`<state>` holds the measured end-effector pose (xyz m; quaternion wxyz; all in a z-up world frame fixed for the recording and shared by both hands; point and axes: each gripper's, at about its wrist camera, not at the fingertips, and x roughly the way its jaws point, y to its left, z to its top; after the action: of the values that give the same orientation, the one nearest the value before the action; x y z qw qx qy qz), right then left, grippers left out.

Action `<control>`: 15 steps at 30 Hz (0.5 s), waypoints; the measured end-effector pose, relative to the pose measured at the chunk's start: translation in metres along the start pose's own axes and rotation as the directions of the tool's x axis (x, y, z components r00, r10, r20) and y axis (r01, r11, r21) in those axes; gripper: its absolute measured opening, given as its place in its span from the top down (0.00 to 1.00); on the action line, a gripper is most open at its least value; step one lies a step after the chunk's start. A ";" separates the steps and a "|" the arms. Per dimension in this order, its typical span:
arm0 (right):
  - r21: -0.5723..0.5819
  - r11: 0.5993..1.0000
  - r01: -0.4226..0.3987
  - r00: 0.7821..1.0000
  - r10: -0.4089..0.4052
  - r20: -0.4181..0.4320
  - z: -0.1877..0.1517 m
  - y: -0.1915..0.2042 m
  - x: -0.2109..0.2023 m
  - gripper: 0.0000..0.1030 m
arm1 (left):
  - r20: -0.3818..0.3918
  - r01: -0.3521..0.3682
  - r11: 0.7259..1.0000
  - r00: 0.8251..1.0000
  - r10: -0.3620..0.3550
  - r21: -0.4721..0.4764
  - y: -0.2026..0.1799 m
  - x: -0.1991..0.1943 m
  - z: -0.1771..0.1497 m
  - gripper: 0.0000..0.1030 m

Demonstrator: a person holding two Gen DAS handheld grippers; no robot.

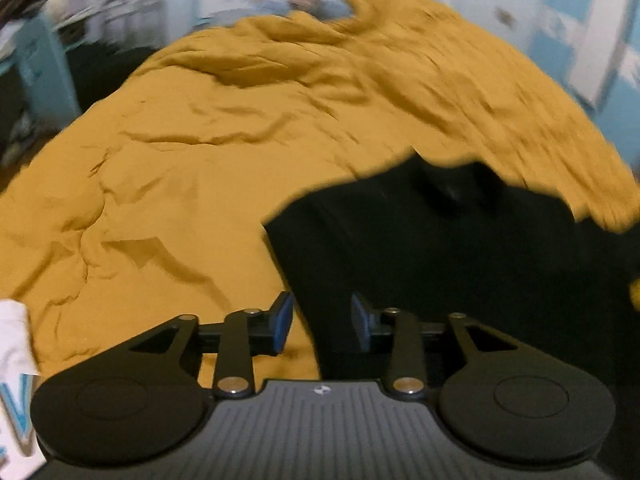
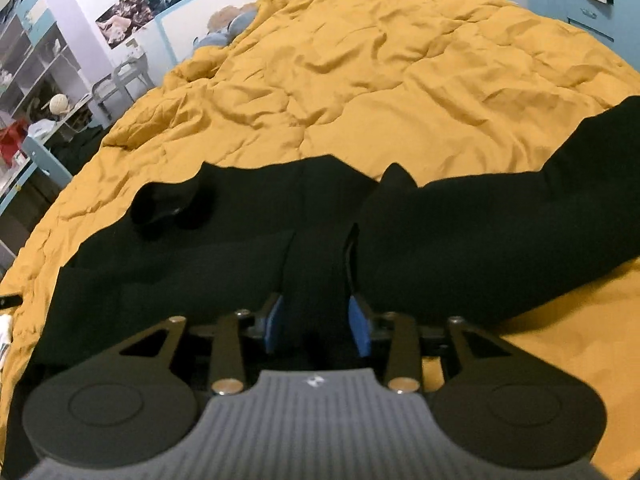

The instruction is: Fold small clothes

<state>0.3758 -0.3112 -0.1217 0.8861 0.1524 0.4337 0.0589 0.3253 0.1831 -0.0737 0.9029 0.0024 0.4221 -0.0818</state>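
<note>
Only blue "V" on white item readable

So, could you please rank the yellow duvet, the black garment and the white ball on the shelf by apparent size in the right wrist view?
1. Yellow duvet
2. Black garment
3. White ball, far off, so truly uncertain

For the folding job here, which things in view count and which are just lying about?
Job:
- black garment, spread on the yellow duvet
- left tongs, open
- right tongs, open over the garment

Lying about:
- white printed cloth
- stuffed toy
- shelves
</note>
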 end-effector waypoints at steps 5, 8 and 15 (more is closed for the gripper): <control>0.035 0.999 0.001 1.000 0.000 -0.025 -0.012 0.001 -0.004 0.63 | -0.045 0.013 0.984 0.999 -0.005 0.176 -0.035 -0.016 -0.039 0.44; 0.024 1.000 -0.003 0.999 0.004 -0.040 -0.018 0.004 -0.005 0.63 | -0.052 -0.041 0.963 0.997 0.057 0.265 -0.053 -0.007 -0.058 0.41; 0.014 1.000 0.019 0.999 -0.019 -0.049 -0.022 0.003 -0.003 0.63 | -0.026 -0.153 0.943 0.985 0.168 0.297 -0.064 0.032 -0.067 0.41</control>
<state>0.3568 -0.3042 -0.1306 0.8746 0.1530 0.4572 0.0512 0.2843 0.1200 -0.1369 0.8851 0.1731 0.4263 -0.0697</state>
